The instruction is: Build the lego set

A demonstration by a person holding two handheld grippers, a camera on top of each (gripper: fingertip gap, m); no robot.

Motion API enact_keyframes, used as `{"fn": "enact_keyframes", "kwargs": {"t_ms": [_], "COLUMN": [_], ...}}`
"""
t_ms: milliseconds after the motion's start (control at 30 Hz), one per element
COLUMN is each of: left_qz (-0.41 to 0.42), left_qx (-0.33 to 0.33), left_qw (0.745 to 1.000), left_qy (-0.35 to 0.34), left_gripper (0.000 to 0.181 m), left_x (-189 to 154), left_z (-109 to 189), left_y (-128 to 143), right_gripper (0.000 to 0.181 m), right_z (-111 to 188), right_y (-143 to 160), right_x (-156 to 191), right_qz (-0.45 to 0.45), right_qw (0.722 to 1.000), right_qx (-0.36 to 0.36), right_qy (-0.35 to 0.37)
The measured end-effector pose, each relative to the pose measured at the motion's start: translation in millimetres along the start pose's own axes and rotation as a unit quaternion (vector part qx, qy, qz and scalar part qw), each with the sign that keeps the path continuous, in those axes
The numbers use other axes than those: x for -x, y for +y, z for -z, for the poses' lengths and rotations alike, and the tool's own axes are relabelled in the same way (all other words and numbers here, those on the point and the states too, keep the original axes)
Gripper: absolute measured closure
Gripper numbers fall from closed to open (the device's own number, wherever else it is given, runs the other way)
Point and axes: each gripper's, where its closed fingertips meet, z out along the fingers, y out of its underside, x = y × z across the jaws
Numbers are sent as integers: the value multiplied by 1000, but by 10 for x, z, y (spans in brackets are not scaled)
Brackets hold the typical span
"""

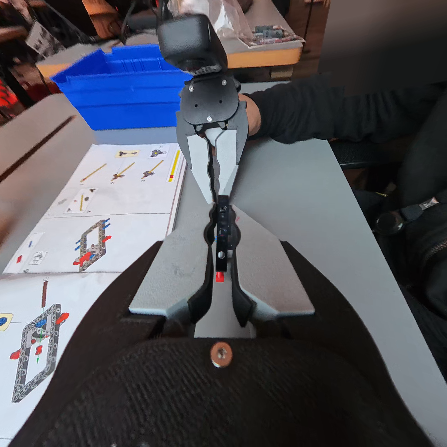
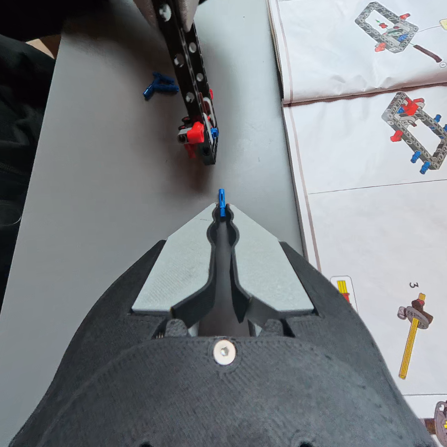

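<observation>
My left gripper (image 1: 222, 209) is shut on a black lego beam frame (image 1: 222, 232) seen edge-on, with a red piece (image 1: 219, 276) at its near end. In the right wrist view the frame (image 2: 191, 79) hangs tilted over the grey table, carrying red, blue and grey parts at its lower end (image 2: 194, 135). My right gripper (image 2: 222, 205) is shut on a small blue pin (image 2: 221, 202) that sticks out past the tips, a short way from the frame. In the left wrist view the right gripper (image 1: 216, 193) faces mine, tips close to the frame's far end.
An open instruction booklet (image 1: 108, 193) lies on the table, also in the right wrist view (image 2: 362, 145). Loose blue pins (image 2: 159, 85) lie beside the frame. A blue bin (image 1: 121, 92) stands at the back. A person's dark sleeve (image 1: 302, 111) holds the right gripper. There is about 10 cm between the tips of the two grippers.
</observation>
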Motion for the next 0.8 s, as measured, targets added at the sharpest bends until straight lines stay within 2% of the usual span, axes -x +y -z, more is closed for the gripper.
{"fn": "enact_keyframes", "kwargs": {"t_ms": [133,400,600,700,800], "left_qz": [19,-7,-20,-36,-14], "left_qx": [52,124,133,112,99], "left_qw": [998,992,991,993,995], "left_qy": [-1,13,9,8,15], "left_gripper": [176,175,172,175,171], "left_x": [63,76,59,51,50], "left_z": [-94,-360,-433,-429,-416], "left_y": [-7,101,196,181,162], "right_gripper": [180,180,180,180,181], "right_z": [127,400,407,406,414], "right_y": [-118,-378,-450,-516,-549], "right_x": [34,76,97,146,176], "right_qz": [-20,-10,-7,-2,1], "right_qw": [999,995,994,992,992], "right_qx": [-41,-100,-108,-122,-126], "right_qy": [-22,-1,12,8,8]}}
